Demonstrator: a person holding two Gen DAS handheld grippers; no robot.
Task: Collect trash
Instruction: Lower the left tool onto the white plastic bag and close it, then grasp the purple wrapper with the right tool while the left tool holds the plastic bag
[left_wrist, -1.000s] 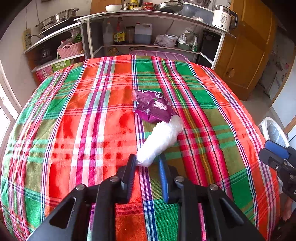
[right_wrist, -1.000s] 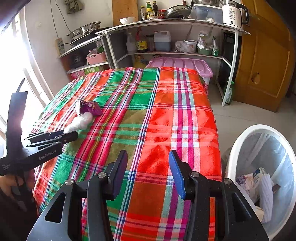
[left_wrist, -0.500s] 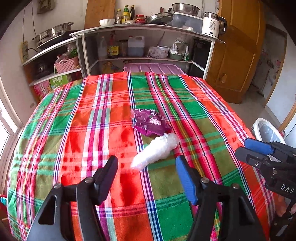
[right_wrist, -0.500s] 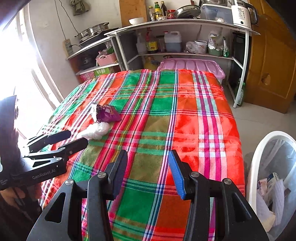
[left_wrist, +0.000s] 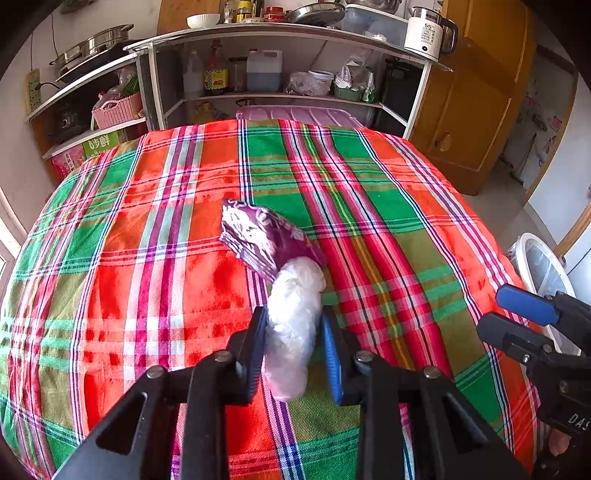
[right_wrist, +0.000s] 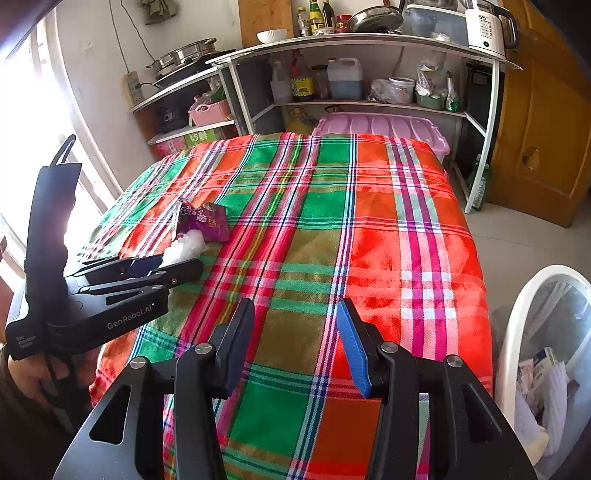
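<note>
The crumpled white plastic bag (left_wrist: 293, 325) lies on the plaid tablecloth (left_wrist: 147, 258), its long axis running away from the left wrist camera, near end between the fingers and far end touching the purple snack wrapper (left_wrist: 258, 240). The left gripper (left_wrist: 293, 332) is closing, its jaws narrowed to a small gap with the bag between them; the black pad (left_wrist: 255, 343) presses the bag's left side and the blue pad (left_wrist: 330, 354) sits against its right. In the right wrist view the same gripper (right_wrist: 173, 264) shows side-on at the left, its fingers pointing right toward the white bag (right_wrist: 184, 247), with "GenRobot.AI" printed on its body. The wrapper (right_wrist: 203, 221) lies just beyond the bag, tilted, with white characters too small to read. Further right, the right gripper (right_wrist: 295, 332) hovers over the cloth, jaws about half open and holding nothing. "DAS" is legible on its body in the left view. At the far right, a white bin (right_wrist: 517, 332) stands off the table edge with paper trash inside. The white kettle (right_wrist: 484, 26) on the shelf reads "55"
</note>
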